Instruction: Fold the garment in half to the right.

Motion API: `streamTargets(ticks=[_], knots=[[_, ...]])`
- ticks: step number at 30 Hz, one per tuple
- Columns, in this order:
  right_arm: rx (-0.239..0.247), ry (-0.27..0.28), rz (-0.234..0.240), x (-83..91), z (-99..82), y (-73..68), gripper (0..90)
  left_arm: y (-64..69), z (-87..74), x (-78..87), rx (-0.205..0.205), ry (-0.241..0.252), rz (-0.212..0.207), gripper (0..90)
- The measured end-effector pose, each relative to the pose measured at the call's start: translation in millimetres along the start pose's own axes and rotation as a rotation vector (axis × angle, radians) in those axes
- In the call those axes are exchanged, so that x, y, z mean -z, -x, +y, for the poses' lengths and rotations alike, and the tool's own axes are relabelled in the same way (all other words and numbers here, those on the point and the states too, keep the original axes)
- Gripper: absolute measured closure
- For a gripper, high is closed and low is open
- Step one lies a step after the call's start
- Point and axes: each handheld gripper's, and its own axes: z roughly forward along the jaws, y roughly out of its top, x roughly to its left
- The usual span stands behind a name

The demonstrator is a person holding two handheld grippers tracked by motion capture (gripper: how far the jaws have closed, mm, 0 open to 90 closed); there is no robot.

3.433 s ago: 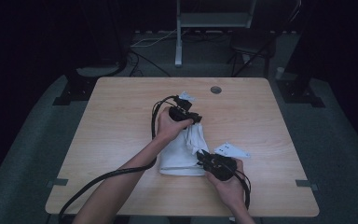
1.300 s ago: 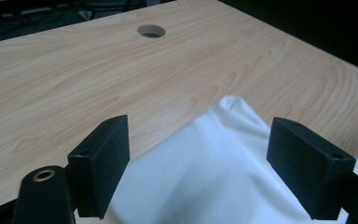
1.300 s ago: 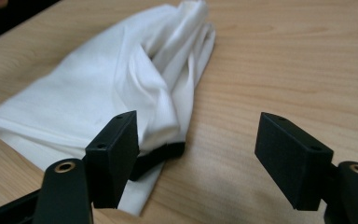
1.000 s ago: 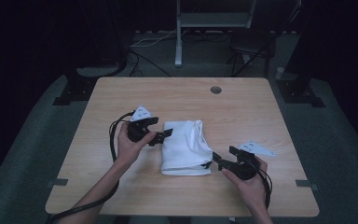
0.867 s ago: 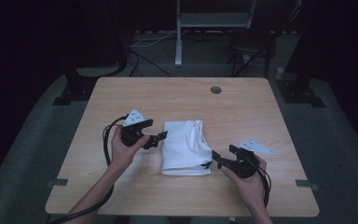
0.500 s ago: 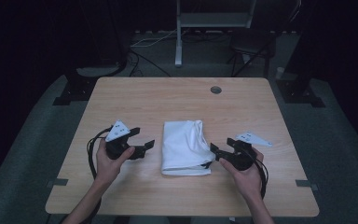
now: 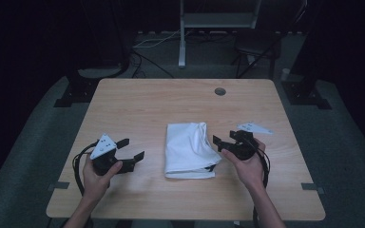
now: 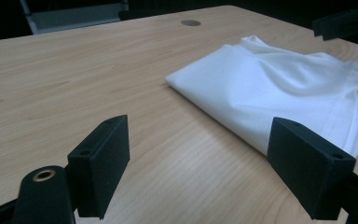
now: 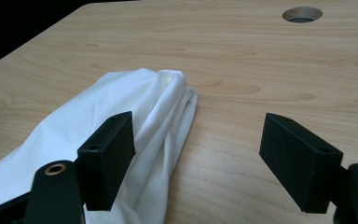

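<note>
The table (image 7: 138, 109) is bare wood except for a folded white cloth (image 7: 188, 151) lying flat just right of centre, with a cable hole (image 7: 220, 91) at about one o'clock from it. The fold looks finished: edges roughly square, a small bunch of fabric at the cloth's far right corner.

The left gripper (image 7: 126, 156) sits at nine o'clock from the cloth, well apart, jaws spread wide with nothing between them. The right gripper (image 7: 223, 143) is at three o'clock, just beside the cloth's right edge, jaws also wide and empty; in the right gripper view one jaw overlaps the fabric, though whether it touches I cannot tell.

The step in hand seems to be letting go and backing off. To do it well, lift the right gripper clear before sliding it away, so no jaw drags the top layer open.
</note>
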Motion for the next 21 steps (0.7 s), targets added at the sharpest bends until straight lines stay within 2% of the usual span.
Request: streamTargets(ticks=[2, 12, 16, 21], knots=[[0.001, -0.001, -0.002, -2.3, 2.4, 0.7, 25.3, -0.6, -2.2, 3.2, -0.009, -0.003, 0.008, 21.3], [0.008, -0.027, 0.003, -16.8, 16.2, 0.9, 25.6, -0.4, -15.9, 18.4, 0.006, -0.008, 0.012, 21.3], [0.015, -0.037, 0.007, -23.0, 22.4, 0.2, 27.7, 2.1, -20.1, 22.5, 0.008, -0.004, 0.014, 21.3], [0.029, -0.05, 0.016, -32.0, 31.9, -2.3, 31.7, 4.4, -21.9, 27.6, -0.009, -0.003, 0.018, 21.3]])
